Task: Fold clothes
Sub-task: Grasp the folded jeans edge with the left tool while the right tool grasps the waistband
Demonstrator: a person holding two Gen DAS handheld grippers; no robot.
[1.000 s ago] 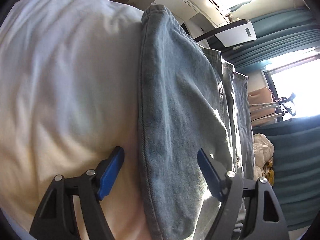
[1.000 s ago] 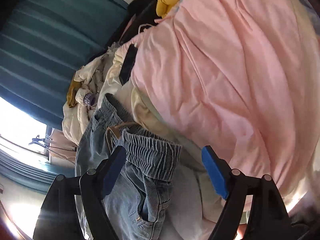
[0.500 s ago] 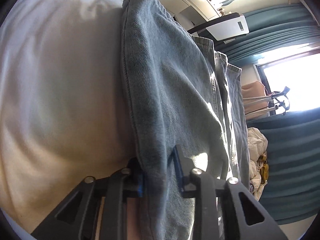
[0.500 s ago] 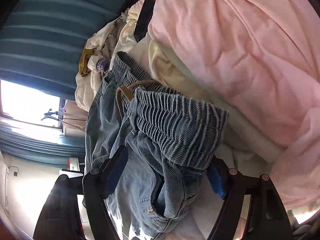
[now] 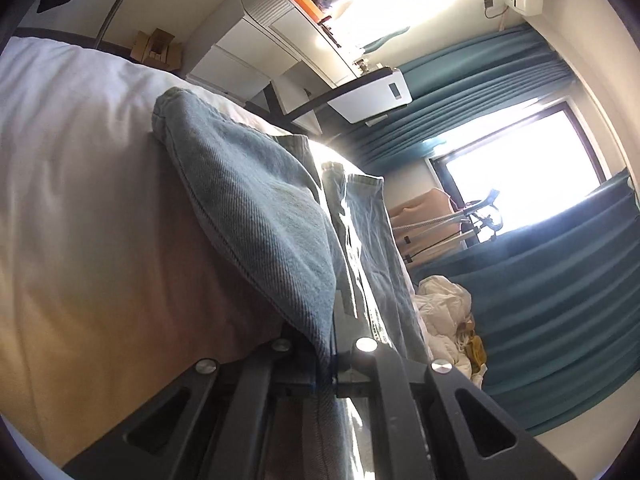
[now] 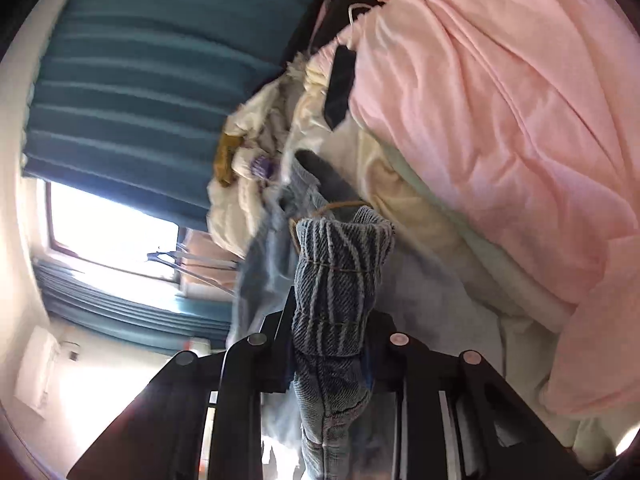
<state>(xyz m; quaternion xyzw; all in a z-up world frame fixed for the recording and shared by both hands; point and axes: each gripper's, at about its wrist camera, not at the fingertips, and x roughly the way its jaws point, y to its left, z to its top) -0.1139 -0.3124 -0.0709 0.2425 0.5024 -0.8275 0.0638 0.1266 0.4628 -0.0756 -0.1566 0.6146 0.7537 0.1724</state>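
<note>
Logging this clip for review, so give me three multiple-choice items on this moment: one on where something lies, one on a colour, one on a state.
1. In the left wrist view, what do the jeans lie on?
A. a wooden floor
B. a white bed cover
C. a metal rack

2. What colour is the quilt to the right of the jeans in the right wrist view?
A. pink
B. green
C. black

3. What does the left gripper hold?
A. nothing, its jaws stand wide apart
B. a hanger
C. an edge of the jeans

Answers:
1 B: the denim rests across the white bed cover.
2 A: the quilt is pale pink all over.
3 C: the jaws have met on the denim edge; the right gripper is closing on the waistband.
</note>
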